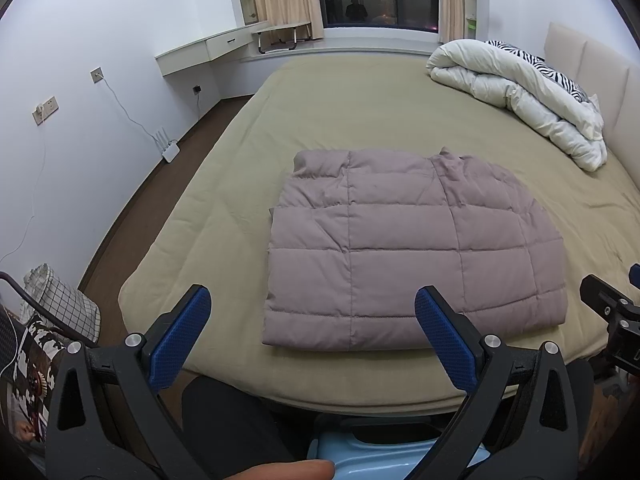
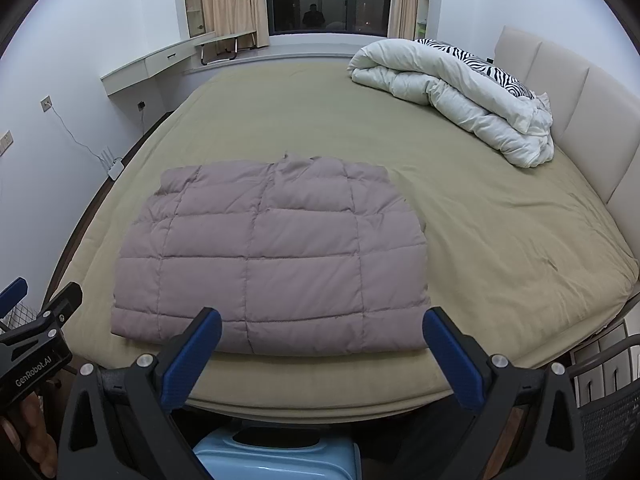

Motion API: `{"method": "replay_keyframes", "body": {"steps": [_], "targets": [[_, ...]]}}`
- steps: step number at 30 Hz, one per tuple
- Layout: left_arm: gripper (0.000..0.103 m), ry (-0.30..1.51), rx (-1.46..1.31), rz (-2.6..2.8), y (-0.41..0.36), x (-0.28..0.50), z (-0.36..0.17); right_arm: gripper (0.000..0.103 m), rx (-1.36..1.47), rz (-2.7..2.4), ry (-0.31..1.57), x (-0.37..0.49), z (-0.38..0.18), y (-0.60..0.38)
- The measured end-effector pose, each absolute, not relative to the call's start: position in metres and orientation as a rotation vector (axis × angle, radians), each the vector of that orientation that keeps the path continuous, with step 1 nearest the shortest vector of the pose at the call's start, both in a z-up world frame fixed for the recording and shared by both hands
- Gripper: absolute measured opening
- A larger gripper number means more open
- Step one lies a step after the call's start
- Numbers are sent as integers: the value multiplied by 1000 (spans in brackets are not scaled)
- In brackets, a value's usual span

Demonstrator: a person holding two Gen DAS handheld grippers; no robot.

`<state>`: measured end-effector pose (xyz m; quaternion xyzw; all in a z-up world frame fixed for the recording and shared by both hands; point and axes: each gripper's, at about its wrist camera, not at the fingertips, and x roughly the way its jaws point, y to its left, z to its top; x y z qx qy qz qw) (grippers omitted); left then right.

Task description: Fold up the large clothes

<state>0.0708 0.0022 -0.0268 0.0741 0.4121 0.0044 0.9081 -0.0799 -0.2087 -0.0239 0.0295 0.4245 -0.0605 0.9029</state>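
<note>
Folded jacket on the bed, both tongs spread and holding nothing.

The mauve quilted jacket (image 1: 416,252) lies in a neat puffy rectangle on the tan bed (image 1: 360,112), close to the near edge. The left tongs (image 1: 312,336) hang wide apart just short of that edge, blue pads (image 1: 180,340) showing, nothing between them. The right tongs (image 2: 322,354) are likewise spread (jacket's front fold just beyond the tips, not touched). A rolled white duvet (image 2: 460,96) sits well apart by the headboard (image 2: 580,96), over a zebra-print pillow (image 2: 480,62).
</note>
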Motion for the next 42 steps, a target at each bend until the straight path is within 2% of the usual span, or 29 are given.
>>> {"method": "replay_keyframes", "body": {"steps": [42], "targets": [[103,851,151,7,-1,63,-28,103,67,-119,878,-85,-23,-200]]}}
